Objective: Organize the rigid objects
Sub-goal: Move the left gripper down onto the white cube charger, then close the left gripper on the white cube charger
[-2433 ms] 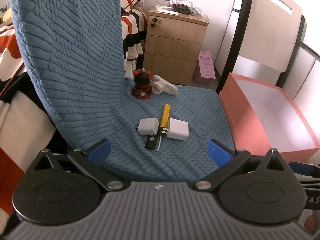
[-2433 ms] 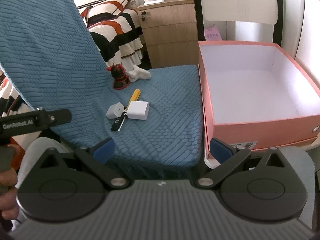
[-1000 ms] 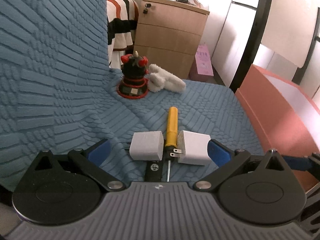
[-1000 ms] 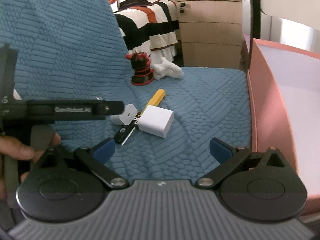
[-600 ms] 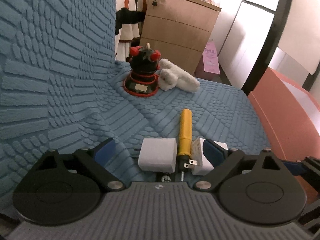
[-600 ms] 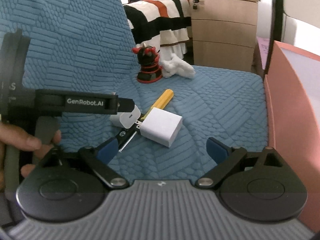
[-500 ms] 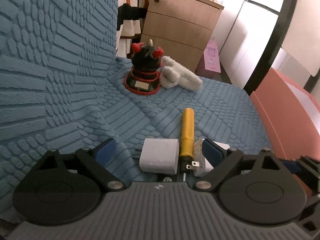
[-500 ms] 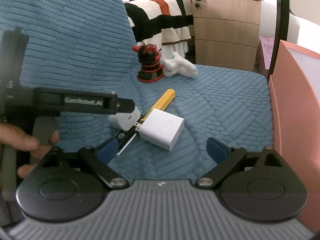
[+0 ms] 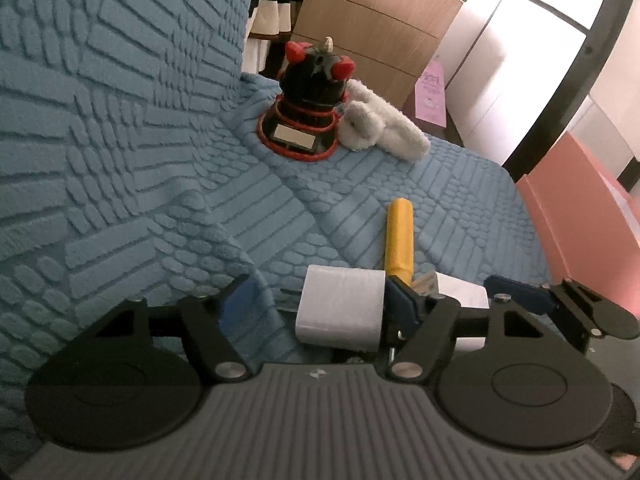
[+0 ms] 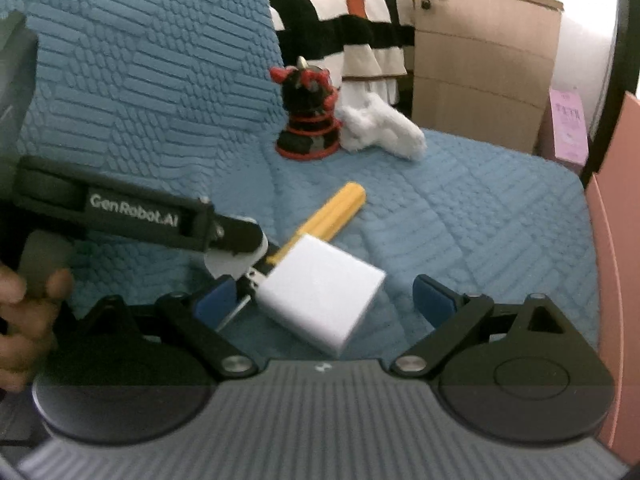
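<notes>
Two white chargers and a yellow-handled screwdriver (image 9: 398, 236) lie on the blue textured seat cover. In the left wrist view my left gripper (image 9: 316, 304) stands around the rounded white charger (image 9: 340, 307); the right blue pad touches it, the left pad is apart. In the right wrist view my right gripper (image 10: 324, 296) is open around the square white charger (image 10: 320, 300), which also shows in the left wrist view (image 9: 464, 300). The screwdriver (image 10: 332, 212) lies just behind it. The left gripper's arm (image 10: 132, 208) covers the rounded charger (image 10: 236, 260).
A black-and-red figurine (image 9: 310, 104) and a white plush toy (image 9: 384, 132) sit at the back of the seat. A pink open box (image 9: 580, 220) stands to the right. A wooden drawer cabinet (image 10: 480, 56) and striped bedding (image 10: 352, 28) lie behind.
Both grippers have moved forward and down onto the chargers. The left gripper's pads have narrowed around the rounded charger. The square charger now sits between the right gripper's pads.
</notes>
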Available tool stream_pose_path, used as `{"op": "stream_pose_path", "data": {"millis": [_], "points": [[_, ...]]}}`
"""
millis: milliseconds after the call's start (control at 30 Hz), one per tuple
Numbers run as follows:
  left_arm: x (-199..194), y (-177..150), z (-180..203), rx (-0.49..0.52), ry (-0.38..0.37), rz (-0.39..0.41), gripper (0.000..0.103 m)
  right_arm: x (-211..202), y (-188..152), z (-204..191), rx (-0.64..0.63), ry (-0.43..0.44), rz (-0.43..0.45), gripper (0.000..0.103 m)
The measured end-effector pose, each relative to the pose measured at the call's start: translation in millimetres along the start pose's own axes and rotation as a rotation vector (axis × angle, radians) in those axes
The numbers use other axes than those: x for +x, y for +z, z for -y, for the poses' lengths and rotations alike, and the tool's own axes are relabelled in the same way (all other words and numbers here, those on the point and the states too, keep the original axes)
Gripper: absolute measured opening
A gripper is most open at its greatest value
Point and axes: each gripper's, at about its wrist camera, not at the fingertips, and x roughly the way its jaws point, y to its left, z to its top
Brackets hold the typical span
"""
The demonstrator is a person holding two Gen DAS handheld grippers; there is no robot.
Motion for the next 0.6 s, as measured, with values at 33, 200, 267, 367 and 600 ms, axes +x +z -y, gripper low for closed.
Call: {"op": "stream_pose_path", "data": {"millis": [33, 200, 267, 367, 600], "points": [[1, 0, 0, 0.001, -0.001, 0.004, 0.075, 1, 1, -2, -0.013, -0.002, 0.002, 0.096], [2, -1, 3, 0.018, -0.013, 0.006, 0.066, 7, 0, -5, -0.034, 0.011, -0.020, 0.080], [1, -2, 3, 0.012, -0.018, 0.007, 0.065, 6, -1, -5, -0.038, 0.017, -0.020, 0.080], [0, -2, 2, 0.006, -0.020, 0.006, 0.064, 5, -2, -6, -0.036, 0.010, -0.022, 0.079], [-13, -3, 5, 0.017, -0.026, 0.038, 0.064, -5, -4, -6, -0.021, -0.045, -0.032, 0.079]]}}
